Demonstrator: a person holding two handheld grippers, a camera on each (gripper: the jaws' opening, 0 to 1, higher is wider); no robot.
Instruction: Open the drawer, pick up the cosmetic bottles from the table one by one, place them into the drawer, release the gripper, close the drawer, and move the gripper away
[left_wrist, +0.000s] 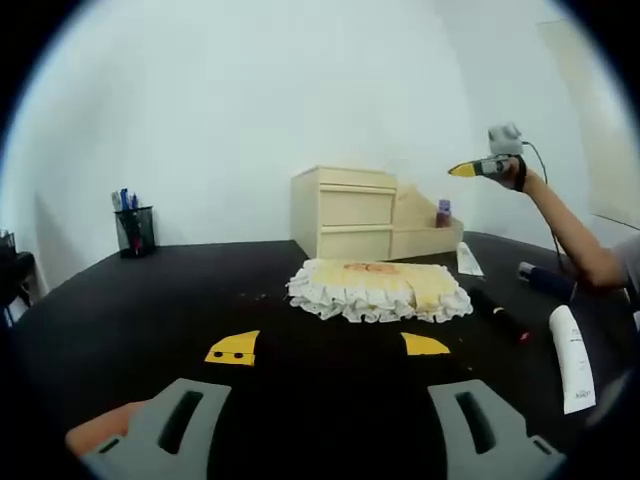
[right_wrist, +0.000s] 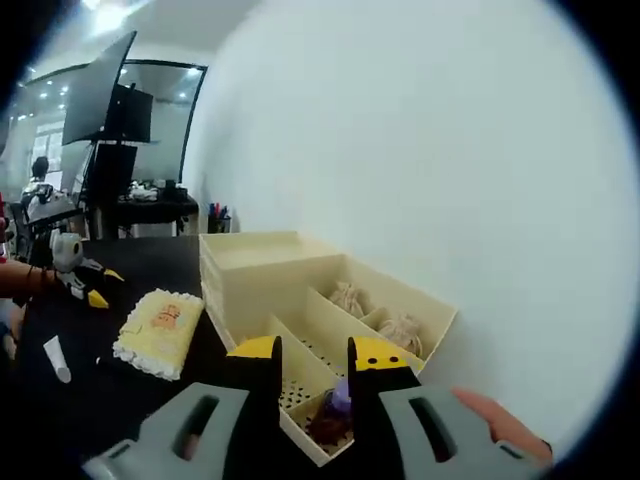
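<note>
Taking the cream drawer unit as landmark: your left gripper idles low over the black table well in front of it, jaws wide with nothing between, likely parked while the other hand works, with a frilled yellow pad just before the unit and a white tube and dark bottles waiting off to its right. Your right gripper hovers over the unit's open organiser tray, jaws narrow around a purple-capped bottle, though I can't tell if they grip it. White wall behind the unit, pen cup left, office beyond.
</note>
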